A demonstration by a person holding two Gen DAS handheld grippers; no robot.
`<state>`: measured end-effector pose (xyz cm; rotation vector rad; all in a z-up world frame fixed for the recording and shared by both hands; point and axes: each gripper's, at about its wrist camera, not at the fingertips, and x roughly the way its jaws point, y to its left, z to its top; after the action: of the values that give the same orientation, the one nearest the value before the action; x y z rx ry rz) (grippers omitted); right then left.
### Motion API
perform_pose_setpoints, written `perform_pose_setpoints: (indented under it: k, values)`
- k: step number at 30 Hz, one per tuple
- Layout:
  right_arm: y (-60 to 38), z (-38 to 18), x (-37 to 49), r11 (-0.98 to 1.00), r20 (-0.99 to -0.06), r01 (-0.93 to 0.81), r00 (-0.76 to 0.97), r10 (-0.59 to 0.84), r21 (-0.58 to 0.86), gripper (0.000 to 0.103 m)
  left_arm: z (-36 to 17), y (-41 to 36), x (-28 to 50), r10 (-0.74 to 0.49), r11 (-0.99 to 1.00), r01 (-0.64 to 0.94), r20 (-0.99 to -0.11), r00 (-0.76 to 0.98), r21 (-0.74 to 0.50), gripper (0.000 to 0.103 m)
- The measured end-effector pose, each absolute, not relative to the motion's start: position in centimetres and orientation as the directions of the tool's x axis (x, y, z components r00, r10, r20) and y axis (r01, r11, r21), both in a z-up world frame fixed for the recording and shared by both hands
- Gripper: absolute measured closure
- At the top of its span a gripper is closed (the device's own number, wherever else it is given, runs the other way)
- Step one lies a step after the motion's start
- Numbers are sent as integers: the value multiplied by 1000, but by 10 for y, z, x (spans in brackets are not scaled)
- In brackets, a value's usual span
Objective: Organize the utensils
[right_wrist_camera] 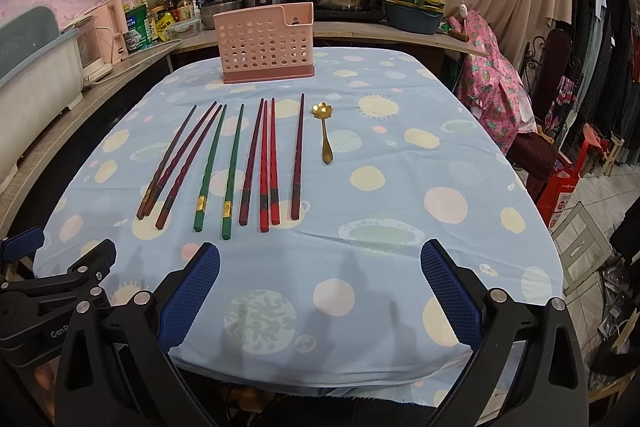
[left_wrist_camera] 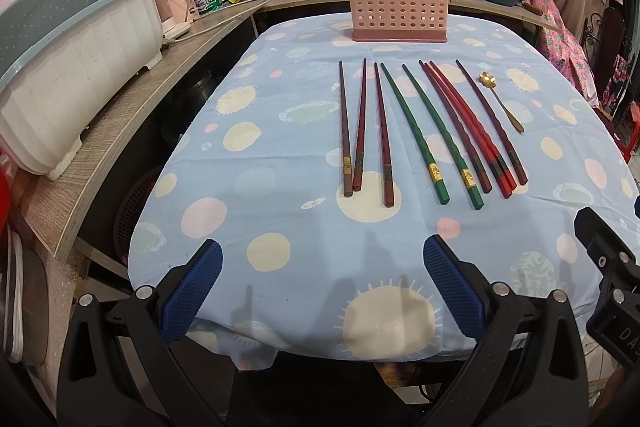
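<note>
1. Left hand-held gripper (left_wrist_camera: 322,285): blue-padded fingers spread wide apart, holding nothing, pointing forward and level.
2. Right hand-held gripper (right_wrist_camera: 320,285): fingers likewise spread wide, empty, just beside the left.

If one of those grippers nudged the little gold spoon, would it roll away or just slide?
The small gold flower-bowled metal spoon would probably slide or pivot, not roll: its handle looks flat and its petalled bowl is wide. It seems stiff and light, being thin. The blue spotted tablecloth may bunch beneath it.
</note>
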<state>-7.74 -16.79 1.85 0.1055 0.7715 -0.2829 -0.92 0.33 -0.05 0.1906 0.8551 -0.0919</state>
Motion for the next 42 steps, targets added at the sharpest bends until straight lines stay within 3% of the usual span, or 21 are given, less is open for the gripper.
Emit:
perform_pose_setpoints:
  k: [23, 42]
  values:
    - [-191, 4, -51, 949, -719, 314, 661, -214, 7, 7, -23, 36, 54, -51, 997, 73, -802, 595, -8, 7]
    - [-198, -3, -6, 949, -737, 315, 642, -212, 2, 7, -49, 25, 109, -32, 997, 73, -824, 566, 12, 12]
